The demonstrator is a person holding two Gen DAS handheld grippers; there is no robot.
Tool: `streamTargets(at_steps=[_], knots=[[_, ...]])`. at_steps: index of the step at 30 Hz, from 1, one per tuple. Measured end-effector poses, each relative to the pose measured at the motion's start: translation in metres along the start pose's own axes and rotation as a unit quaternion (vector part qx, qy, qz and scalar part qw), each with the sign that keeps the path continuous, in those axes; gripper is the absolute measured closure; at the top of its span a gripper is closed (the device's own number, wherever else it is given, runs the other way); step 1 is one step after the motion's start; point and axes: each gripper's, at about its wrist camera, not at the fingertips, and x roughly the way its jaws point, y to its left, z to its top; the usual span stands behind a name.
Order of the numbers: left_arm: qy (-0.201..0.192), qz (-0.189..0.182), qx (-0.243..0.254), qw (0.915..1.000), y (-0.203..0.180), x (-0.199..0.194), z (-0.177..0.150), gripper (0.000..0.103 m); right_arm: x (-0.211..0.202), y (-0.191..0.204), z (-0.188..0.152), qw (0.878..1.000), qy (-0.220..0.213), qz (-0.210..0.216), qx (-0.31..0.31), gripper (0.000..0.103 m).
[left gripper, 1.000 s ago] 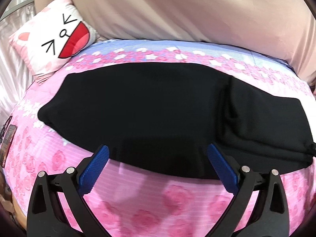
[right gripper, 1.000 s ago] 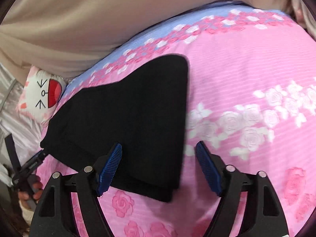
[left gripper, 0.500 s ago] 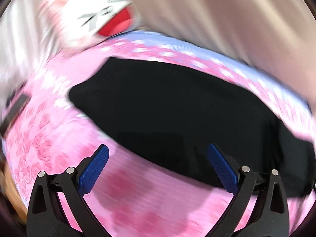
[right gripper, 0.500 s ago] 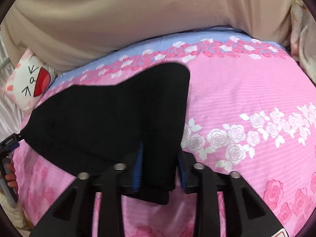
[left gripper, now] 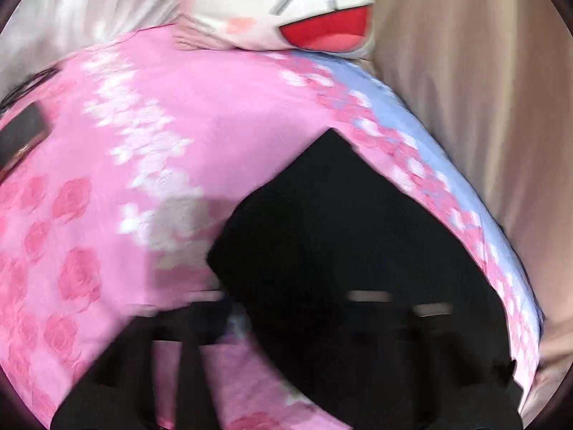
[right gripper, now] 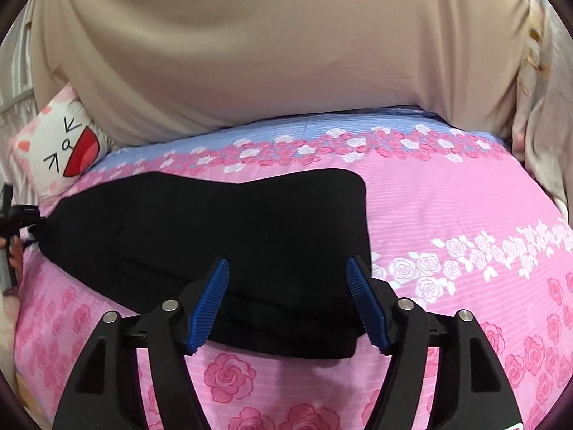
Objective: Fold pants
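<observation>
The black pants (right gripper: 222, 240) lie folded lengthwise on the pink flowered bed (right gripper: 447, 215). My right gripper (right gripper: 288, 272) is open, its blue pads (right gripper: 209, 301) on either side of the near right end of the pants, low over the cloth. In the left wrist view the pants (left gripper: 340, 251) fill the lower right, with their left end in front of me. My left gripper (left gripper: 297, 308) is badly blurred at the bottom of that view, over the pants' end; I cannot tell how its jaws stand. It also shows at the far left edge of the right wrist view (right gripper: 18, 215).
A white cat-face pillow (left gripper: 304, 7) lies at the bed's far left corner, also in the right wrist view (right gripper: 61, 143). A beige curtain or cover (right gripper: 268, 53) hangs behind the bed. A dark flat object (left gripper: 21, 132) lies at the bed's left edge.
My left gripper swung left to the pants' left end, with heavy blur. My right gripper shut on the pants' right end half a second ago and is open again now.
</observation>
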Motion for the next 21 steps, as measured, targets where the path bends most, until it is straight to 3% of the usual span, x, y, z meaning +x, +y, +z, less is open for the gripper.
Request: streamTargets(at_steps=[1, 4, 6, 9, 12, 14, 16, 17, 19, 21], knots=[[-0.003, 0.003, -0.005, 1.0, -0.005, -0.004, 0.0, 0.085, 0.0, -0.001, 0.0, 1.0, 0.0, 0.004, 0.004, 0.034], [-0.056, 0.0, 0.053, 0.997, -0.042, -0.041, -0.003, 0.087, 0.002, -0.012, 0.0, 0.999, 0.006, 0.018, 0.033, 0.033], [-0.087, -0.029, 0.107, 0.99, -0.084, -0.072, -0.011, 0.087, 0.004, -0.022, 0.0, 0.998, 0.01, 0.034, 0.06, 0.033], [-0.126, -0.078, 0.207, 0.967, -0.162, -0.126, -0.04, 0.087, 0.006, -0.033, -0.001, 0.994, 0.013, 0.057, 0.095, 0.033], [-0.143, -0.127, 0.304, 0.9333, -0.235, -0.164, -0.09, 0.087, 0.006, -0.042, -0.003, 0.989, 0.01, 0.08, 0.125, 0.033], [-0.126, -0.156, 0.368, 0.908, -0.281, -0.171, -0.137, 0.086, 0.005, -0.046, -0.004, 0.987, 0.004, 0.088, 0.136, 0.033], [-0.102, -0.159, 0.416, 0.8894, -0.314, -0.161, -0.179, 0.086, 0.002, -0.05, -0.005, 0.985, -0.005, 0.09, 0.147, 0.033], [-0.082, -0.151, 0.45, 0.8763, -0.333, -0.148, -0.21, 0.086, 0.001, -0.051, -0.005, 0.984, -0.007, 0.088, 0.152, 0.033], [-0.045, -0.133, 0.487, 0.8619, -0.35, -0.121, -0.253, 0.085, 0.0, -0.059, -0.007, 0.981, -0.007, 0.093, 0.171, 0.033], [0.011, -0.113, 0.505, 0.8556, -0.356, -0.09, -0.288, 0.08, -0.004, -0.068, -0.008, 0.977, -0.016, 0.096, 0.191, 0.033]])
